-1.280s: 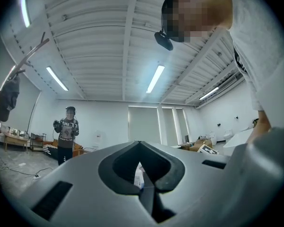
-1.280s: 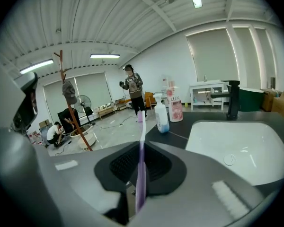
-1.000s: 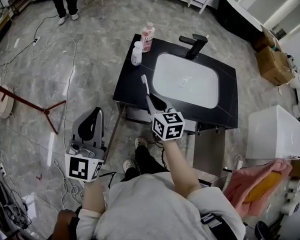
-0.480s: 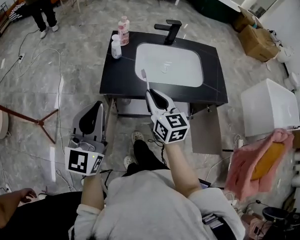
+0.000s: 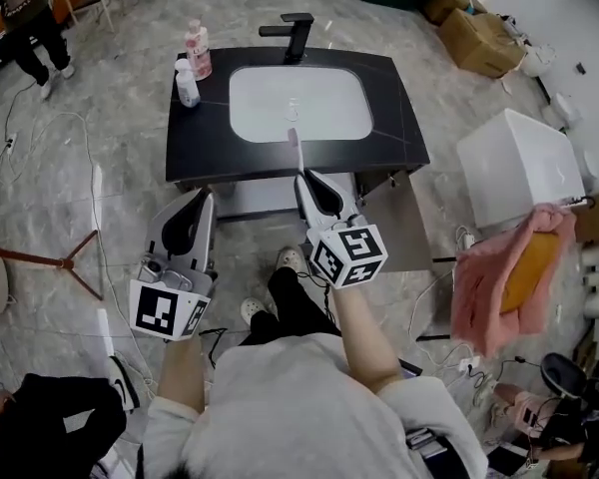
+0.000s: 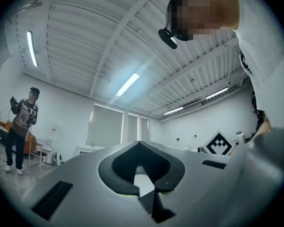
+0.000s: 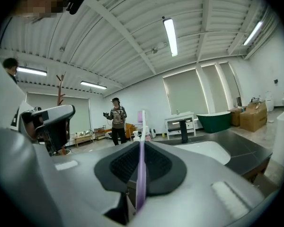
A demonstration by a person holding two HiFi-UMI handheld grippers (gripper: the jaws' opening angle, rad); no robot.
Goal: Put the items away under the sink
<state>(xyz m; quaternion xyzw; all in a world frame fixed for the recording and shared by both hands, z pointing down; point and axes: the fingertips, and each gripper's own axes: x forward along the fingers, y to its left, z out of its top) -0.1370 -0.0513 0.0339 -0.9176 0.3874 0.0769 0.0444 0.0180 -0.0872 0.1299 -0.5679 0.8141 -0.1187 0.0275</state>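
Note:
A black counter [image 5: 200, 143] with a white basin [image 5: 298, 103] and a black faucet [image 5: 295, 28] stands ahead of me. A pink bottle [image 5: 193, 41] and a white bottle [image 5: 186, 86] stand on its left end. My right gripper [image 5: 309, 180] is shut on a pale purple toothbrush [image 5: 296, 151], which points up over the counter's front edge. In the right gripper view the toothbrush [image 7: 141, 160] stands upright between the pads of that gripper [image 7: 140, 176]. My left gripper [image 5: 195, 208] hangs in front of the counter's left part, shut and holding nothing, as its own view [image 6: 141, 174] also shows.
An open cabinet door [image 5: 404, 230] sticks out below the counter's right side. A white box [image 5: 519, 168] and a pink cloth [image 5: 499, 277] are at the right, cardboard boxes [image 5: 479, 33] behind. A person [image 5: 25, 13] stands far left. A red stand [image 5: 40, 257] and cables lie on the floor.
The view has pulled back from the sink, which now sits higher in the head view. Both grippers have come toward me, and the toothbrush now rises over the counter's front edge.

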